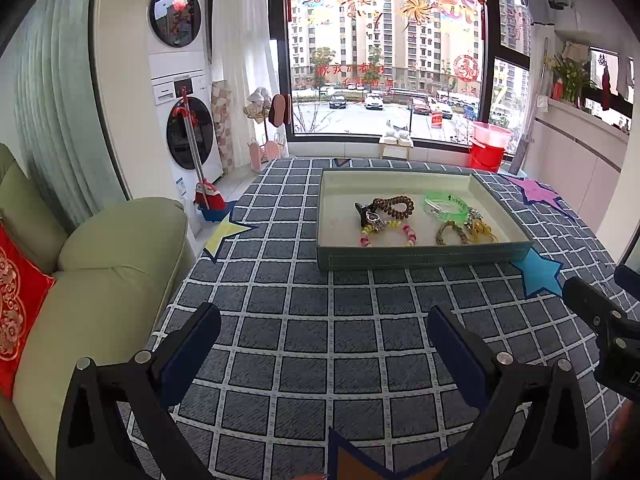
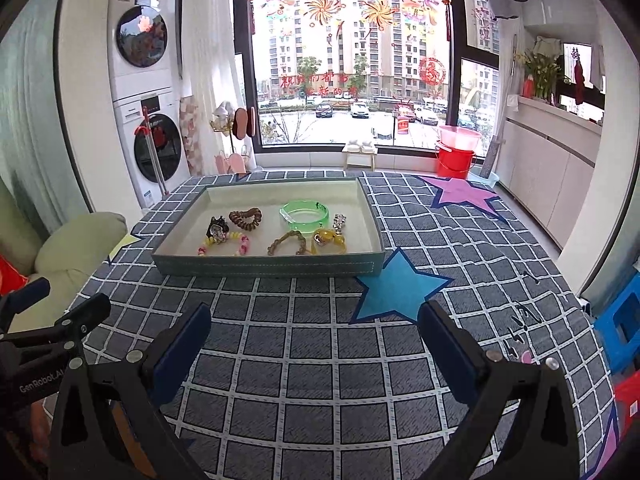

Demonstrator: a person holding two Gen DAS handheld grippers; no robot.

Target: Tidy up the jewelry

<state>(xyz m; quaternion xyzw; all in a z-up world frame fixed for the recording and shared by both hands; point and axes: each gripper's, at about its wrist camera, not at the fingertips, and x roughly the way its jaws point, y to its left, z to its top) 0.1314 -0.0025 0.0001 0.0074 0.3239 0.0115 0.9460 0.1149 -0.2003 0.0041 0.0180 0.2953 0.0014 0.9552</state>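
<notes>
Both grippers held wide apart and empty above the table, jewelry gathered in the tray.

The jaws of the left gripper and the right gripper are spread wide and nothing is held between them; both are kept low over the near edge of the checked tablecloth, probably so that the tray stays fully in view. The tray is placed toward the far edge, with its contents grouped in the near half, within easy reach: a green bangle, a brown coil band, a beaded bracelet, a braided bracelet, a yellow piece and a dark clip. The task is judged finished or nearly so.
</notes>
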